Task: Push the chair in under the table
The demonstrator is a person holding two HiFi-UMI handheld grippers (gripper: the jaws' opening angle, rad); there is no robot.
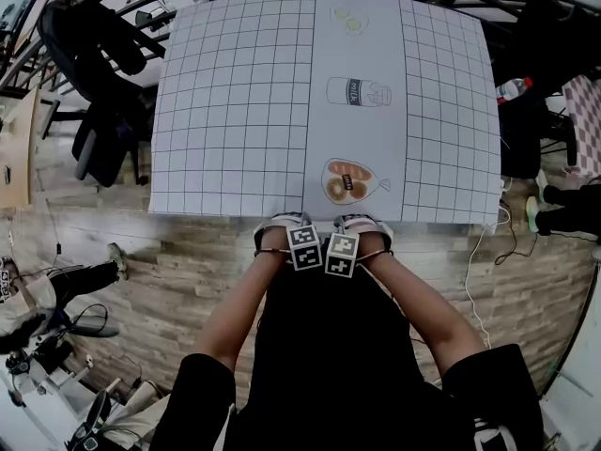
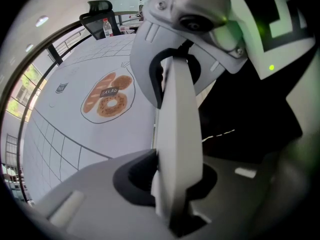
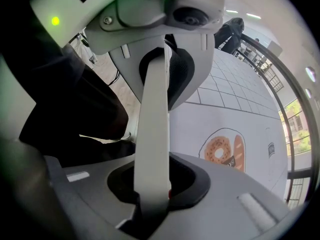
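Starting at your left, the left gripper (image 1: pixel 285 225) points straight down at the near edge of the table (image 1: pixel 216 210). In its own view the claw looks closed, the jaws together with no gap and nothing gripped. Just beside it, the right gripper (image 1: pixel 362 225) reads the same: jaws together, nothing between them. The black chair (image 1: pixel 329 303) sits directly under both grippers and between your arms. Its top looks to be right up against the table edge, so I judge the push to be nearly done.

With both claws closed and empty you are only pressing on the chair, so they could slide off its top if you lean harder. They could also get caught between the chair and the table edge. To your right, the white cable (image 1: pixel 481 271) on the floor could snag the chair's base if the chair veers that way.

Only the head view shows both grippers side by side against the table edge. Only the gripper views show the jaws. The right gripper view also shows wooden floor (image 3: pixel 107 66) past the chair, and the left gripper view shows a water bottle (image 2: pixel 106 28) at the table's far side
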